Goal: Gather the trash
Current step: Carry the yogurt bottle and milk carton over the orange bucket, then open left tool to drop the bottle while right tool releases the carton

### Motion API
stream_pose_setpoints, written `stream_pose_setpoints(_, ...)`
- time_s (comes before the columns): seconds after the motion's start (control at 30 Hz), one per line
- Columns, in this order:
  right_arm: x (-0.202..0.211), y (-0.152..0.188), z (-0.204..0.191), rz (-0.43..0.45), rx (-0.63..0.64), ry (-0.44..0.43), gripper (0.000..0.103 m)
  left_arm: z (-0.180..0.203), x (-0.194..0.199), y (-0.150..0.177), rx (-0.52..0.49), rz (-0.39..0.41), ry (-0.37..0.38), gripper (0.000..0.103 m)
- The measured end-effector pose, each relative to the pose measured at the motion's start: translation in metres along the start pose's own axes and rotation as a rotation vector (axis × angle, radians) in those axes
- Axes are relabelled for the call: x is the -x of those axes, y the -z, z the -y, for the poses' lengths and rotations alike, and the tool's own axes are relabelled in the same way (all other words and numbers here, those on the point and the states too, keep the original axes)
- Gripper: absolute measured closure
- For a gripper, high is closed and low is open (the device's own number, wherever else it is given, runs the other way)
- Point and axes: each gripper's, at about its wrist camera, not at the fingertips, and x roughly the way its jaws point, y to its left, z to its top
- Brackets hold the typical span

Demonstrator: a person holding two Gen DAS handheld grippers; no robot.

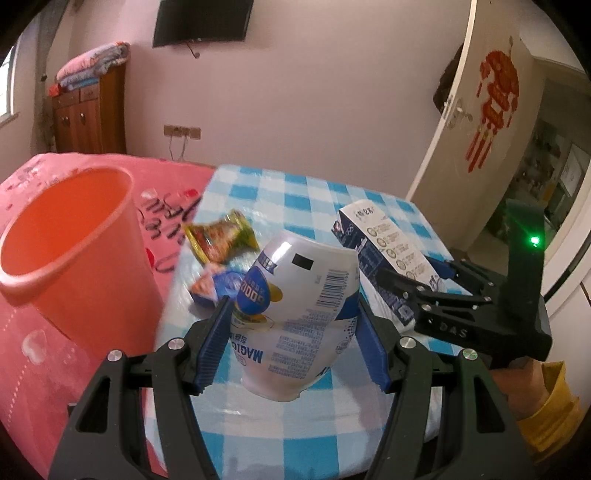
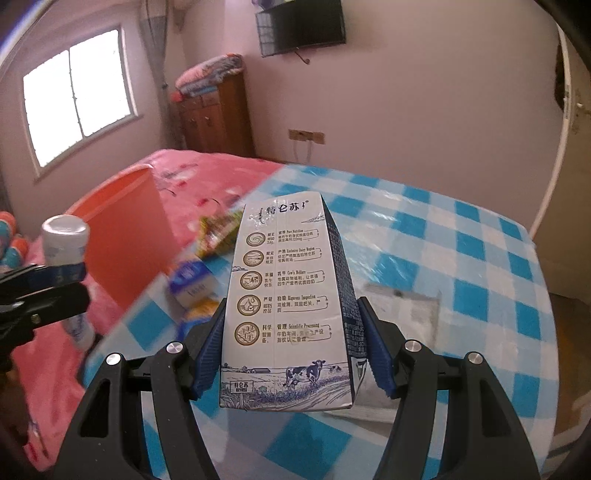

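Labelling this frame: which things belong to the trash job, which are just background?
Job: white bottle in left gripper; milk carton in right gripper; orange bin; two wrappers on checked table.

Background: TV, cabinet, folded blankets, door.

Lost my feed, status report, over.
Left gripper shut on bottle, right gripper shut on carton. Both lifted. Bin left of table, open. Wrappers remain.

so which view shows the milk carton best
The right wrist view: the milk carton fills the middle, its printed face readable, clamped in the right gripper. The left wrist view shows it smaller, off to the right, partly hidden behind the bottle.
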Motion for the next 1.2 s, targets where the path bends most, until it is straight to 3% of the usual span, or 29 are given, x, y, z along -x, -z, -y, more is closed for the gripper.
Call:
stream_pose_setpoints(0.3, 0.005, -0.061, -0.056, 0.028, 0.082, -0.181, 0.037, -0.037, 0.033, -0.034, 0.059, 0.121, -0.073, 0.038)
stream_pose_setpoints(0.6, -0.011, -0.119, -0.130, 0.042, 0.198, -0.340, 0.036, -0.105, 0.062, -0.054, 0.154, 0.205, -0.230, 0.038)
stream_pose_setpoints(0.77, -0.030, -0.140, -0.167, 0.034, 0.244, -0.395, 0.036, -0.146, 0.056, -0.057, 0.219, 0.194, -0.314, 0.038)
stream_pose_setpoints(1.03, -0.062, -0.152, -0.206, -0.006, 0.278, -0.448, 0.036, -0.181, 0.039, -0.054, 0.292, 0.156, -0.373, 0.038)
stream_pose_setpoints(1.13, -0.078, -0.154, -0.216, -0.022, 0.289, -0.475, 0.036, -0.192, 0.035, -0.050, 0.334, 0.141, -0.399, 0.027)
stream_pose_setpoints(1.2, -0.088, -0.154, -0.214, -0.026, 0.276, -0.468, 0.027, -0.196, 0.035, -0.047, 0.355, 0.143, -0.408, 0.024)
